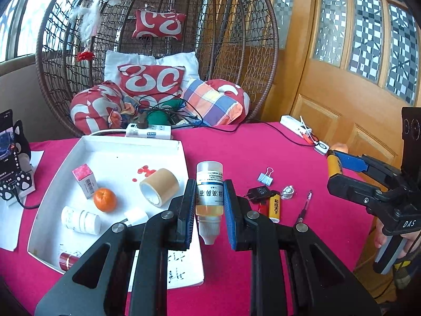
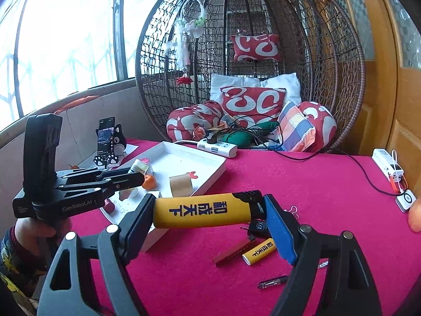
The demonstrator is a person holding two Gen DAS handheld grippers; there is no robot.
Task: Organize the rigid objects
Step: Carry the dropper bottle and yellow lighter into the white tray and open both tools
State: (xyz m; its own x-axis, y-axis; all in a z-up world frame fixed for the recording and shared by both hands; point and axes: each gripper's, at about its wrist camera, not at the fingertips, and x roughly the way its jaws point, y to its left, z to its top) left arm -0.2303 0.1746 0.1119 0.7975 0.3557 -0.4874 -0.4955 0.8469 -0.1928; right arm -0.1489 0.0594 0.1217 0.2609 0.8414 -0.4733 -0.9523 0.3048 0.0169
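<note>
Mid-transfer, both claws loaded: left gripper clamps a small bottle held cap-down just beside the white tray; right gripper pinches a yellow lighter end to end above the pink cloth; next, probably carry each over the tray rim, then release; wicker egg chair behind, wooden door at right

Magenta-clothed table filled foreground. Beyond table's far edge hung dark wicker egg chair, piled with red-and-white patterned cushions, white pillow, one plaid cushion. Wooden door with checkered glass panes stood beyond table's right edge. Large curved window on left poured in bright daylight
</note>
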